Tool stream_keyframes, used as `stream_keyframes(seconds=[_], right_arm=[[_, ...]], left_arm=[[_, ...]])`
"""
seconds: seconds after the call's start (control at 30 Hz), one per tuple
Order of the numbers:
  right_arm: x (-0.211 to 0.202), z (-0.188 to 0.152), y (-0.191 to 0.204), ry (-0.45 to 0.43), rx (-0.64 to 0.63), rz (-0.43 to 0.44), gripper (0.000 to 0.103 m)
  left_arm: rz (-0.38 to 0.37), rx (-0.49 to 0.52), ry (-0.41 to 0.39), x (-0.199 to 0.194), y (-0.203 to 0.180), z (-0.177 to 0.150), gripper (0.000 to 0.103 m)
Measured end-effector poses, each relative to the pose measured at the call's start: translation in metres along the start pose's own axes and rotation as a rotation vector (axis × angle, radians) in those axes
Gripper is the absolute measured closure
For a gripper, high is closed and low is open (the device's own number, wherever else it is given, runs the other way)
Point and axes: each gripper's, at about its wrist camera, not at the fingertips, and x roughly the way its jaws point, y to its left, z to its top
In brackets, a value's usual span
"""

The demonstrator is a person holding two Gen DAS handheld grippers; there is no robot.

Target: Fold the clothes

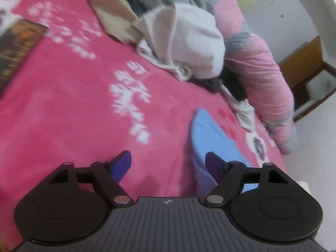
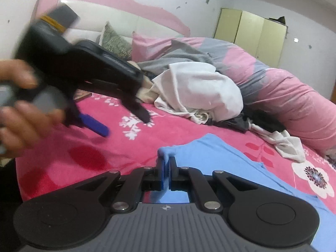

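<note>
A light blue garment (image 2: 220, 157) lies on the pink bedspread (image 2: 178, 130). My right gripper (image 2: 167, 163) is shut on a bunched edge of it and lifts that edge a little. In the left wrist view the blue garment (image 1: 212, 134) lies to the right, partly under the right finger (image 1: 214, 163). My left gripper (image 1: 168, 163) hangs open above the bedspread (image 1: 73, 105) with nothing between its fingers. The right wrist view also shows the left gripper (image 2: 126, 124) from the side, blurred, held by a hand (image 2: 19, 113).
A heap of clothes sits further up the bed: a white garment (image 2: 201, 90), a grey one (image 2: 178, 56), beige cloth (image 1: 113, 14), dark pieces (image 2: 237, 124). A rolled pink and grey quilt (image 2: 289, 96) lines the far side. A book (image 1: 16, 46) lies left. A wooden stand (image 1: 304, 63) stands beyond.
</note>
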Motion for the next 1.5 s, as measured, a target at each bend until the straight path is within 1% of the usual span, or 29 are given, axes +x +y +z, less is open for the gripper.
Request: stream_keyframes(seconds=[0.1, 0.23, 0.43, 0.53, 0.6, 0.7, 0.8, 0.93, 1.17, 1.27, 1.33, 1.5], right_arm=[[-0.003, 0.002, -0.004, -0.011, 0.016, -0.001, 0.1], [-0.005, 0.003, -0.008, -0.02, 0.036, 0.001, 0.1], [-0.007, 0.005, -0.014, -0.024, 0.062, 0.002, 0.1], [-0.009, 0.005, -0.016, -0.026, 0.071, 0.006, 0.1], [-0.01, 0.005, -0.015, -0.028, 0.073, 0.008, 0.1], [-0.011, 0.005, -0.017, -0.034, 0.077, 0.009, 0.1], [-0.012, 0.006, -0.02, -0.039, 0.087, 0.012, 0.1], [-0.011, 0.007, -0.022, -0.043, 0.09, 0.012, 0.1], [-0.013, 0.007, -0.029, -0.054, 0.096, 0.006, 0.1], [-0.015, 0.007, -0.034, -0.061, 0.101, -0.001, 0.1], [-0.016, 0.008, -0.037, -0.066, 0.109, 0.001, 0.1], [-0.02, 0.01, -0.038, -0.081, 0.123, 0.017, 0.1]], left_arm=[[-0.04, 0.022, 0.057, 0.027, -0.011, 0.01, 0.025], [-0.062, 0.073, 0.14, 0.062, -0.029, 0.018, 0.025], [-0.061, 0.096, 0.197, 0.103, -0.042, 0.027, 0.026], [-0.071, 0.087, 0.212, 0.12, -0.044, 0.033, 0.033], [-0.093, 0.067, 0.223, 0.128, -0.042, 0.038, 0.048], [-0.112, 0.044, 0.254, 0.143, -0.039, 0.045, 0.051], [-0.12, 0.046, 0.27, 0.151, -0.04, 0.051, 0.054], [-0.114, 0.028, 0.286, 0.158, -0.04, 0.06, 0.055], [-0.062, 0.099, 0.323, 0.157, -0.048, 0.063, 0.053], [-0.038, 0.114, 0.344, 0.156, -0.052, 0.062, 0.052], [-0.033, 0.109, 0.349, 0.158, -0.052, 0.062, 0.051], [-0.046, 0.073, 0.348, 0.168, -0.053, 0.065, 0.051]])
